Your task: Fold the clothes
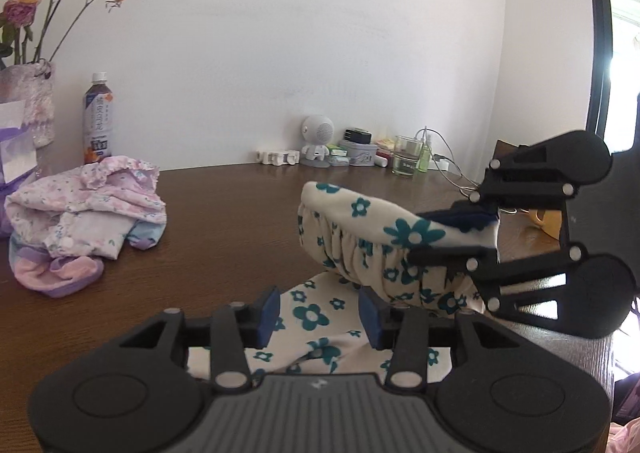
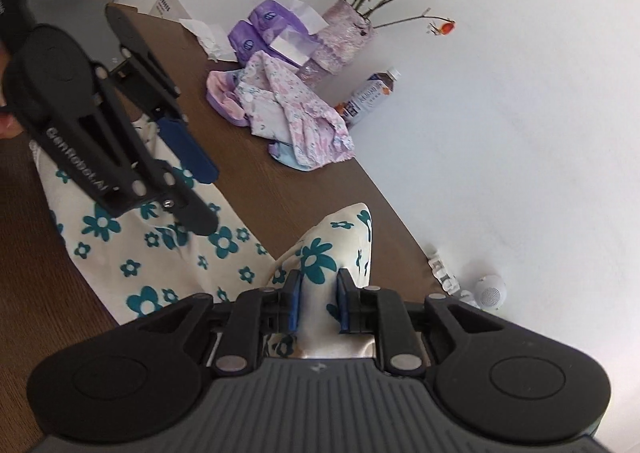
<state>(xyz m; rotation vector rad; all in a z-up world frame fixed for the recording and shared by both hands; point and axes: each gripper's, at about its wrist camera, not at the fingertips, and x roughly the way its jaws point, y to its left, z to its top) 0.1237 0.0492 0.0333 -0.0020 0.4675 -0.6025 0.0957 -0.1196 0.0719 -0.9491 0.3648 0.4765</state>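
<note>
A cream garment with teal flowers (image 1: 316, 317) lies on the brown table (image 1: 224, 221). My left gripper (image 1: 320, 317) is open just above its flat part, with cloth between the fingers but not pinched. My right gripper (image 2: 318, 303) is shut on the garment's gathered waistband end (image 2: 340, 241) and holds it lifted and curled above the table. In the left wrist view the right gripper (image 1: 456, 233) shows at the right, clamping that raised fold (image 1: 360, 237). In the right wrist view the left gripper (image 2: 192, 181) hovers over the flat cloth (image 2: 160, 253).
A pile of pink and purple floral clothes (image 1: 84, 221) lies at the left. Behind it stand a bottle (image 1: 97, 121) and a vase of roses (image 1: 28, 109). A small speaker, glass and boxes (image 1: 360, 151) line the back wall. The table edge (image 1: 576, 337) is at the right.
</note>
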